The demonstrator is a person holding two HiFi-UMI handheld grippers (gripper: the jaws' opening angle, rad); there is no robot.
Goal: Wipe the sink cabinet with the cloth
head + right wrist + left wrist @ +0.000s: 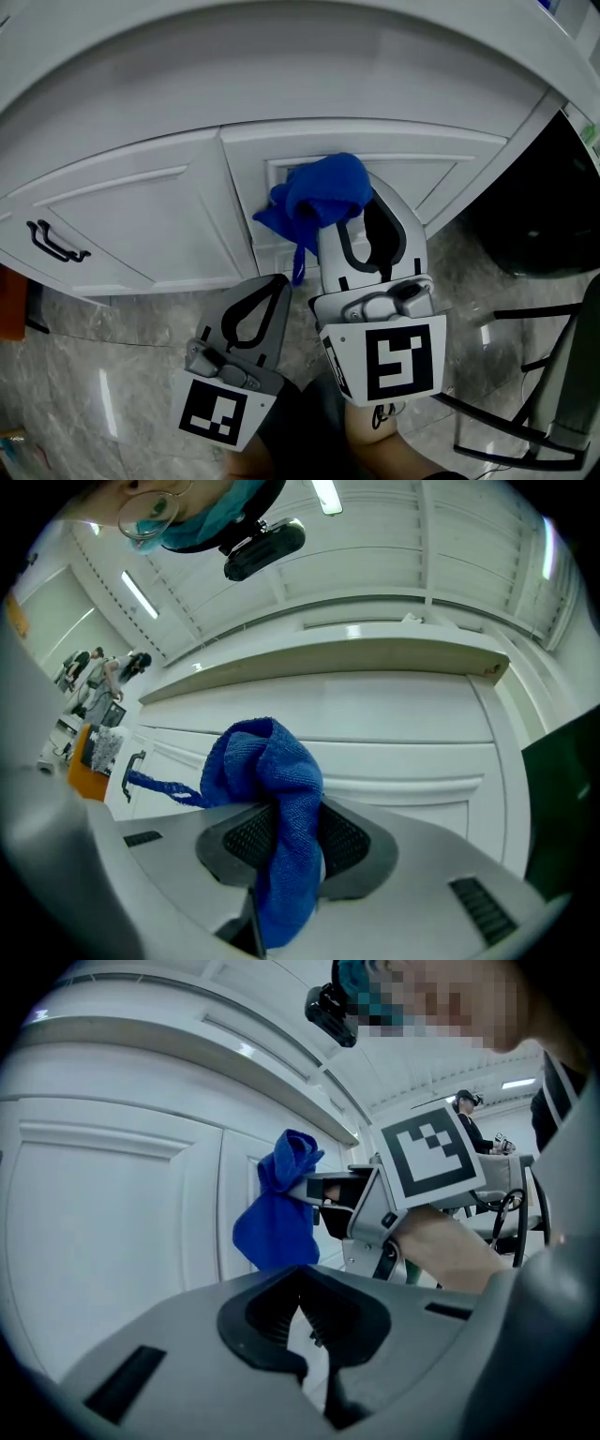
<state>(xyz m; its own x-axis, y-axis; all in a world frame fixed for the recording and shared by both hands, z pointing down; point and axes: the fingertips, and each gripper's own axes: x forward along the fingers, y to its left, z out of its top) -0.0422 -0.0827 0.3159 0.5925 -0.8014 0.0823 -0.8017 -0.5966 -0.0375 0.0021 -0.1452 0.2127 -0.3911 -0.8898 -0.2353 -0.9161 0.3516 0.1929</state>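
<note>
My right gripper [286, 829] had its jaws clamped on the blue cloth [269, 772], which filled the gap between the pads and bunched up in a lump past the tips, one thin strand trailing off to the left. In the head view the right gripper [352, 202] pointed at the white sink cabinet [141, 211], with the cloth [320, 195] lying over the upper left corner of the right-hand door's recessed panel, just under the curved counter edge. From the left gripper view the cloth [277, 1215] seemed pressed to the door face. My left gripper [313, 1327] had its jaws drawn together on nothing, only a narrow slit between them. It [277, 282] hung lower and to the left of the right one, apart from the cabinet, over the marbled floor [103, 347]. A black handle [54, 243] sat on the left door
</note>
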